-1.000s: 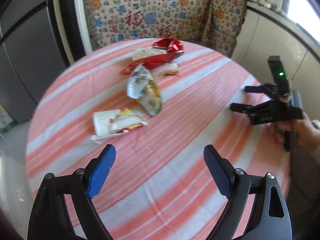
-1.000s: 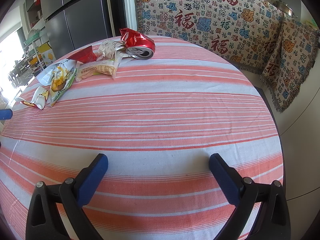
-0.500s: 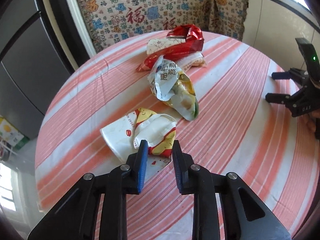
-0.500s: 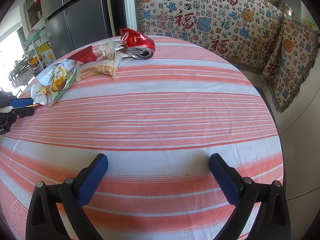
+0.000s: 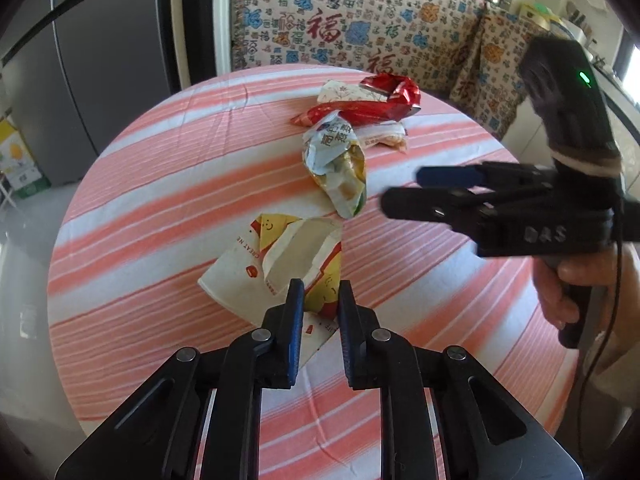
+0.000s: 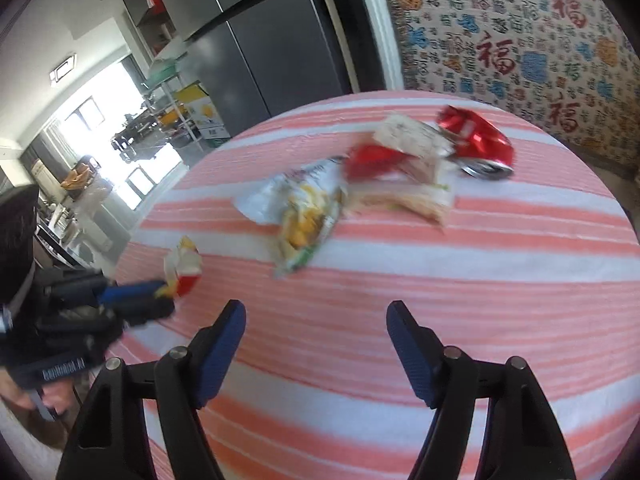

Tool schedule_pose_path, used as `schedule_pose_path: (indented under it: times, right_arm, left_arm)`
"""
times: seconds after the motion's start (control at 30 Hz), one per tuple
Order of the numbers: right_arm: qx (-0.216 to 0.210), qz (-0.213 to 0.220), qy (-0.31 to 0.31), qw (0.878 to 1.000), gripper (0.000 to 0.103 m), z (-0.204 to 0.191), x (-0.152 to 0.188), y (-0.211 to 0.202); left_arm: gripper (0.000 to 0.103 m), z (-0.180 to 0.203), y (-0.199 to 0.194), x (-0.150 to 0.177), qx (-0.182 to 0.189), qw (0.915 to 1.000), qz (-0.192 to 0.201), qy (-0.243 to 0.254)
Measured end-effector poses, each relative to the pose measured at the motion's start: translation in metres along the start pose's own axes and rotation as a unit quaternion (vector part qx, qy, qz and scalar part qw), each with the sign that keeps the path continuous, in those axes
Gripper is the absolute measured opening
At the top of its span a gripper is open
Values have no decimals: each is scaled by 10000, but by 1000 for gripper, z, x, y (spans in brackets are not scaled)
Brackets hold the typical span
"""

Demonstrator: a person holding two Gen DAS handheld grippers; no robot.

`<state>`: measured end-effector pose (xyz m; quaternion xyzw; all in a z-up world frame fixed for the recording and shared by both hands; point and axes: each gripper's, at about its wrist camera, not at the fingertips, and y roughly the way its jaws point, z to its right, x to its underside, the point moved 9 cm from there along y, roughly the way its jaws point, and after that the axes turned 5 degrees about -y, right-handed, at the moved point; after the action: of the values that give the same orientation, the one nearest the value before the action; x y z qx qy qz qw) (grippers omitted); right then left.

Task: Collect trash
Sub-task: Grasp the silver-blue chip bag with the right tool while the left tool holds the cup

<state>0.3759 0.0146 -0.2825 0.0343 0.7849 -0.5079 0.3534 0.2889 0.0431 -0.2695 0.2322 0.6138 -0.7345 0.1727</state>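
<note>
Round table (image 5: 168, 184) under a coral-and-white striped cloth, strewn with crumpled snack trash.

Nearest, the left gripper (image 5: 319, 300) has clamped its blue-padded fingers on the lower edge of a flattened paper cup (image 5: 280, 264), white with yellow and red print, creased and torn open. Just beyond the cup lies a crinkled foil chip bag (image 5: 340, 164), silvery and yellow-green; farther past the cup sit a red wrapper (image 5: 352, 112), a pale paper wrapper (image 6: 408, 136) and a crushed red can (image 6: 476, 144) by the far rim. Right of the cup, the right gripper (image 6: 316, 332) has just been narrowing its jaws, nothing between them.
</note>
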Motion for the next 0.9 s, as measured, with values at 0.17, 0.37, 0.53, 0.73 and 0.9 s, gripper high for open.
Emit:
schedule_pose_path:
  times: [0.17,0.37,0.53,0.73,0.9]
  right_arm:
    - [-145,-494,111,9986,72,-16,-28,53]
    - [99,-676,345,9971,28,0,-33,69]
    - [-141,-653,480,9966,23,2,-24,41]
    - [-326,-661,448,9963,21,3,0,-8]
    - [-310,-679,520,9959,21,20,29,-48]
  left_arm:
    - [54,8,1,8,43,9983,-111,575]
    - [62,14,-3,19,109,9928,-138,1187]
    - [63,19,1,25,-89,9870,-82,1603]
    - [28,18,12,22,-203,9885,-77,1500]
    - [8,19,-2,2,-77,9970,172,750]
